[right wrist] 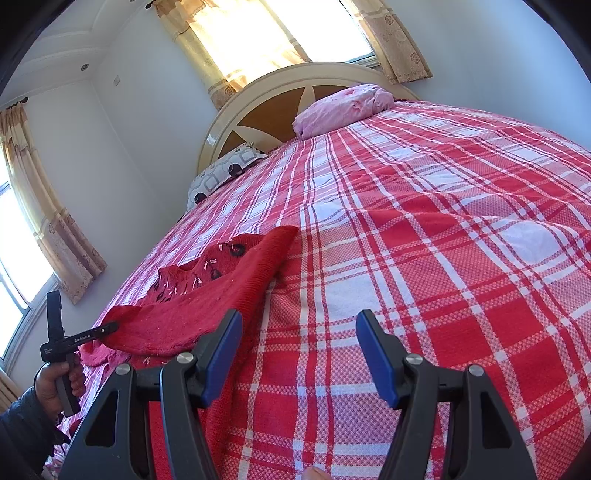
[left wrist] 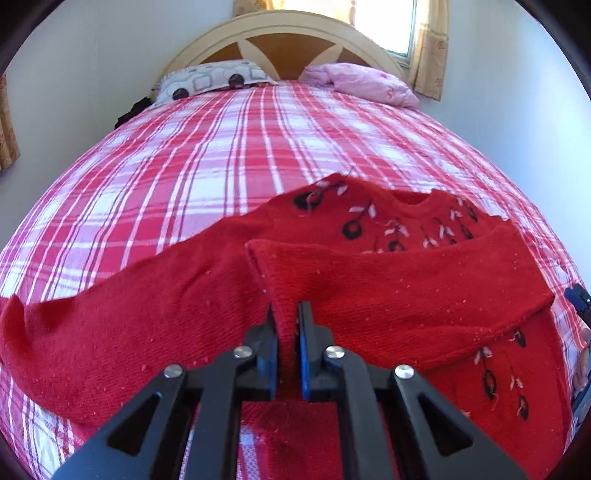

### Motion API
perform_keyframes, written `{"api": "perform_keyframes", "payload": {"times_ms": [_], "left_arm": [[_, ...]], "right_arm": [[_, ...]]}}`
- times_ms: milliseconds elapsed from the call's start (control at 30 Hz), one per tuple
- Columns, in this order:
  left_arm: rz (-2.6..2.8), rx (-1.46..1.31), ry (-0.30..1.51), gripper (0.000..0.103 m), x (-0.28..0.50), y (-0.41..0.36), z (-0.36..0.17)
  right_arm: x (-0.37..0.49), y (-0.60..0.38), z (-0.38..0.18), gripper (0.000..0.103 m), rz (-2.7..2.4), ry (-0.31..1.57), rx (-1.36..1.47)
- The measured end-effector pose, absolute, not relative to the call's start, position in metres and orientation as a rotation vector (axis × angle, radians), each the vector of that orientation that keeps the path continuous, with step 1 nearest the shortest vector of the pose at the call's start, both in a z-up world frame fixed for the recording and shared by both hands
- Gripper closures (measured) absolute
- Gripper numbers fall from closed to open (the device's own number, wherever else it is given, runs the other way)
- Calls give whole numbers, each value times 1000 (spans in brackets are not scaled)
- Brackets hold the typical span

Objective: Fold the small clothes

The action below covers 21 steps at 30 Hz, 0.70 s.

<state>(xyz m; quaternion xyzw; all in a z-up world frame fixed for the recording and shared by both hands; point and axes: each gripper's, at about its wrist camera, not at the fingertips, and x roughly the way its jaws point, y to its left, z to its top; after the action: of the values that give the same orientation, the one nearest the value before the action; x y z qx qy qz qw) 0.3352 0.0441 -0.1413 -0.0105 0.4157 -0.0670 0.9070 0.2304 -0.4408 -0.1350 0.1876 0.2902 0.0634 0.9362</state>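
Observation:
A small red knitted sweater (left wrist: 369, 236) with black and white flower stitching lies on the red plaid bedspread (left wrist: 221, 147). Its right sleeve (left wrist: 406, 280) is folded across the chest. My left gripper (left wrist: 287, 314) is shut on that sleeve's cuff end. The other sleeve (left wrist: 110, 317) stretches out to the left. In the right wrist view the sweater (right wrist: 207, 306) lies at the left, and my right gripper (right wrist: 299, 325) is open and empty over bare bedspread (right wrist: 424, 240) just right of it. The left gripper (right wrist: 110, 326) shows there too, held in a hand at the sweater's edge.
A patterned grey pillow (left wrist: 210, 79) and a pink bundle of bedding (left wrist: 362, 83) lie at the head of the bed by the cream headboard (left wrist: 284, 33). Curtained windows (right wrist: 258, 33) stand behind and at the left. Walls flank the bed.

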Motion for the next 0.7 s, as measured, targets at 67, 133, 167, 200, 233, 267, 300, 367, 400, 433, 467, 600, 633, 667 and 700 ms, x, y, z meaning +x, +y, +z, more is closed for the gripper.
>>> {"api": "perform_keyframes", "payload": {"times_ms": [67, 133, 167, 200, 233, 267, 300, 367, 400, 433, 467, 600, 633, 667, 700], "left_arm": [[-137, -1, 880, 94, 336, 39, -152], [-122, 33, 879, 94, 337, 33, -159], [-115, 48, 872, 93, 337, 31, -160], [-109, 56, 868, 93, 337, 30, -159], [-106, 67, 864, 92, 337, 28, -157], [-99, 81, 860, 91, 336, 27, -155], [-103, 89, 852, 89, 333, 27, -153], [-113, 98, 823, 75, 325, 28, -144], [-110, 106, 804, 53, 321, 28, -138], [-112, 111, 775, 39, 316, 28, -132], [-119, 116, 738, 35, 310, 28, -126], [-146, 142, 672, 17, 298, 27, -111], [-133, 167, 681, 16, 301, 25, -114], [-116, 189, 693, 16, 303, 22, -118], [-92, 209, 715, 16, 308, 21, -125]], "right_arm": [[230, -441, -135, 38, 129, 596, 384], [231, -441, -135, 38, 129, 600, 382], [232, -442, -135, 38, 127, 605, 381], [233, -441, -136, 38, 124, 611, 380], [234, -441, -136, 38, 119, 616, 378], [234, -441, -136, 38, 114, 617, 373], [233, -439, -135, 38, 111, 613, 365], [230, -434, -130, 38, 108, 594, 332], [227, -431, -128, 38, 105, 583, 310], [225, -427, -124, 38, 102, 573, 289], [223, -421, -118, 38, 101, 560, 258], [222, -390, -101, 38, 170, 546, 179], [226, -377, -99, 38, 198, 557, 162], [232, -360, -98, 38, 226, 581, 123], [237, -347, -98, 38, 239, 598, 87]]}}
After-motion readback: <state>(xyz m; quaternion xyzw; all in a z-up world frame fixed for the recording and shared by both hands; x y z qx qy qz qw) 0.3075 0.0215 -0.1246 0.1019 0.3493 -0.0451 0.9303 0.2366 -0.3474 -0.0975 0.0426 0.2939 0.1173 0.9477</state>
